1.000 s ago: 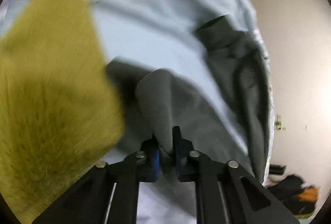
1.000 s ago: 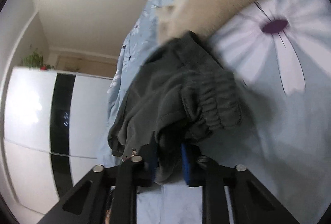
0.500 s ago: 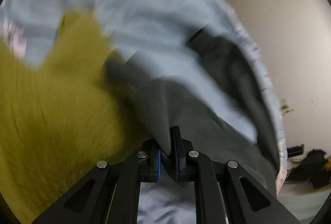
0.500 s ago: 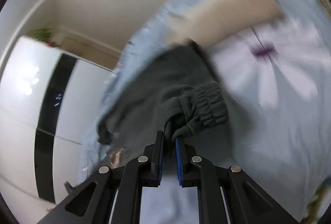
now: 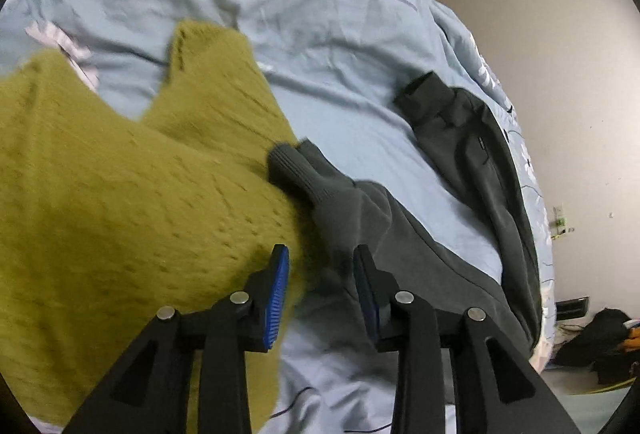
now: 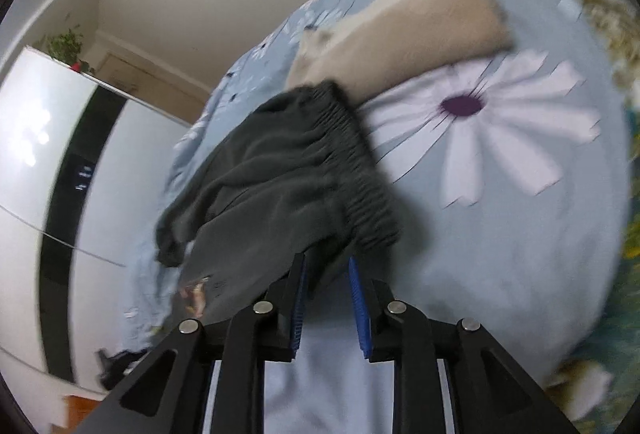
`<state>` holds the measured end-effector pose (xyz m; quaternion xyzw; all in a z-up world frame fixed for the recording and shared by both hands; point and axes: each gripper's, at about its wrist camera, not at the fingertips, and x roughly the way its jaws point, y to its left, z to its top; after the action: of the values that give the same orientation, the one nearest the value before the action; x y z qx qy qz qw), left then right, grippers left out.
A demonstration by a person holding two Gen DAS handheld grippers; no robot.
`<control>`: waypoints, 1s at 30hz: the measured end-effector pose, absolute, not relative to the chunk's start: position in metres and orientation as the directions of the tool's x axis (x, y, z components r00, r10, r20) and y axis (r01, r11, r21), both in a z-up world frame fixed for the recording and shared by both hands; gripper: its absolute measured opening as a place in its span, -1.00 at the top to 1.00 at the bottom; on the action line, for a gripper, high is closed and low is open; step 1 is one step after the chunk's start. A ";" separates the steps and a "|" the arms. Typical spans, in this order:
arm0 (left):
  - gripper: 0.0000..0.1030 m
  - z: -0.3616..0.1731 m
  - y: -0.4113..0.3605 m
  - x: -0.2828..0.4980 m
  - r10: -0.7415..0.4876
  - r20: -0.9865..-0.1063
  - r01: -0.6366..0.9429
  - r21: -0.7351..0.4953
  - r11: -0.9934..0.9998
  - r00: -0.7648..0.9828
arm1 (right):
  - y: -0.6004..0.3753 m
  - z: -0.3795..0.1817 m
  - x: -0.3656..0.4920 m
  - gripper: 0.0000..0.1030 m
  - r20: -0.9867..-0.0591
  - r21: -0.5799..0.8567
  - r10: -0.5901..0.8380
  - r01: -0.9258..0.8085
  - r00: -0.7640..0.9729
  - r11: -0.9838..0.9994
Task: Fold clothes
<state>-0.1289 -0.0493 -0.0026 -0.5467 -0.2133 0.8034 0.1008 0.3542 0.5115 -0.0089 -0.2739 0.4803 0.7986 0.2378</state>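
Dark grey sweatpants lie on the light blue bedsheet. One ribbed cuff rests against an olive-green sweater. My left gripper is open, its blue pads either side of the grey leg fabric, which lies loose between them. In the right wrist view the elastic waistband end of the sweatpants lies bunched just ahead of my right gripper, which is open with the waistband edge at its tips.
A beige garment lies beyond the waistband on the floral sheet. A white wardrobe stands left. The bed edge and dark items on the floor show at lower right in the left view.
Both grippers were shut on the grey sweatpants; now both have opened and the fabric has dropped onto the bed. The left view has pulled back.
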 end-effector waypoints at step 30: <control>0.17 -0.034 0.094 -0.336 0.445 -0.757 -0.172 -0.416 -0.893 -0.479 | 0.514 0.013 0.104 0.25 -0.744 0.483 -0.045 -0.491 -0.666 -0.724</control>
<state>-0.3357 0.0939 -0.0339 -0.4769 -0.1430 0.8480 0.1817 0.1038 0.5137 0.0134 -0.3866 0.3468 0.8443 0.1321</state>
